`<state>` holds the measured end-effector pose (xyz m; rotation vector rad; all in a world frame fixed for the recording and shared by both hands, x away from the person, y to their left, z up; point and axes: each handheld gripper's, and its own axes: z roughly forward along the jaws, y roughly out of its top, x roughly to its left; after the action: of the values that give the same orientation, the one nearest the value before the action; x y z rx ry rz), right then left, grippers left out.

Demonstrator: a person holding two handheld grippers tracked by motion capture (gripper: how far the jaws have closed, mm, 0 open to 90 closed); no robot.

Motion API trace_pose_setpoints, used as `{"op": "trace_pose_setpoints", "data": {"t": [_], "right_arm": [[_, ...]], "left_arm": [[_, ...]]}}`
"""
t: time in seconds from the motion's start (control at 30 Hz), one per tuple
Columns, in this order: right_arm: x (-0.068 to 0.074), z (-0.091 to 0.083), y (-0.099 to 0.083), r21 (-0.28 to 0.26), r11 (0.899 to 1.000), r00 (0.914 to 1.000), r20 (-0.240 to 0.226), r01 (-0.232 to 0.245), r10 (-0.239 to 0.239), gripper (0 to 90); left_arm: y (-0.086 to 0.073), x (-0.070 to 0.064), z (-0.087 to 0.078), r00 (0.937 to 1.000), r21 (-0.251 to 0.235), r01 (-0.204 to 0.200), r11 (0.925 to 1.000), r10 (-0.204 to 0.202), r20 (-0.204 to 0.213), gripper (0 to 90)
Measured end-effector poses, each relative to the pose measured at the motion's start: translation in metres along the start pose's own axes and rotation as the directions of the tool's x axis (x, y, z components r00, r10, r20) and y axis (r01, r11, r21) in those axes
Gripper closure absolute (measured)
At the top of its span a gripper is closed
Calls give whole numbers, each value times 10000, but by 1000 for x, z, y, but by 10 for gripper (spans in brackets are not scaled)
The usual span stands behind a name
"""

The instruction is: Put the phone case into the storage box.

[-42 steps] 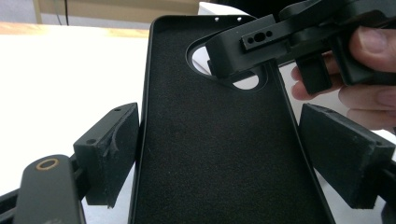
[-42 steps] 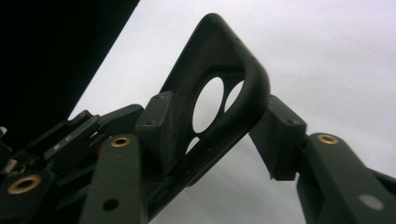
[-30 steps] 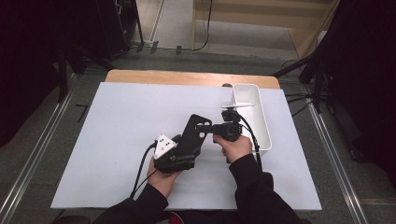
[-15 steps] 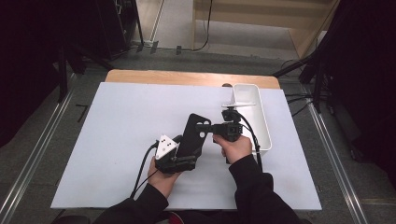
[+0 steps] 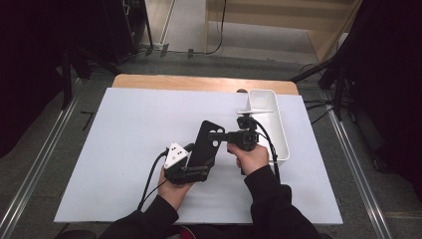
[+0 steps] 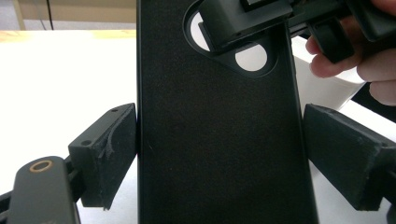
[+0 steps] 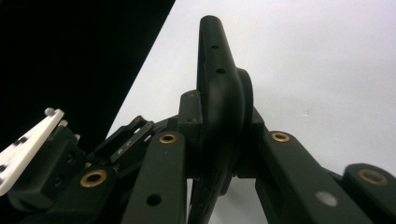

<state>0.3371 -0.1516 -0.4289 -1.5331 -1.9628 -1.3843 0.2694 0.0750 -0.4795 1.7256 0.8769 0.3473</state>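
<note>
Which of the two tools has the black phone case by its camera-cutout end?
The right tool: its jaws pinch the black phone case at the cutout end, nearer the white bin. The left tool grips the case's long sides at the opposite end.

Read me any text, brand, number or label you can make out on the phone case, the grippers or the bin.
None can be read.
Black phone case: plain matte surface, no brand or print showing.
White bin: bare, no label.
Left gripper: its grey three-cornered plate carries dark dots, not characters.
Right gripper: screws and brass bushings, no markings.
</note>
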Motion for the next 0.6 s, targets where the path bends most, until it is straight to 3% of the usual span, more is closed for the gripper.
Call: {"op": "trace_pose_setpoints", "data": {"t": [0.07,0.1,0.37,0.6], "right_arm": [[0,0,0,0,10000,10000,33,57,-57,764],[0,-1,0,12,9995,9988,353,325,-325,805],[-1,-6,1,-137,9992,9982,466,386,-379,807],[-1,-11,2,-204,9983,9968,597,541,-528,806]], "left_arm": [[1,1,-1,9998,-95,59,9999,-57,185,109],[4,2,-1,9998,13,29,10000,-30,196,94],[15,11,-5,9982,537,432,9976,-454,396,76],[25,16,-6,9959,1070,536,9928,-610,672,77]]}}
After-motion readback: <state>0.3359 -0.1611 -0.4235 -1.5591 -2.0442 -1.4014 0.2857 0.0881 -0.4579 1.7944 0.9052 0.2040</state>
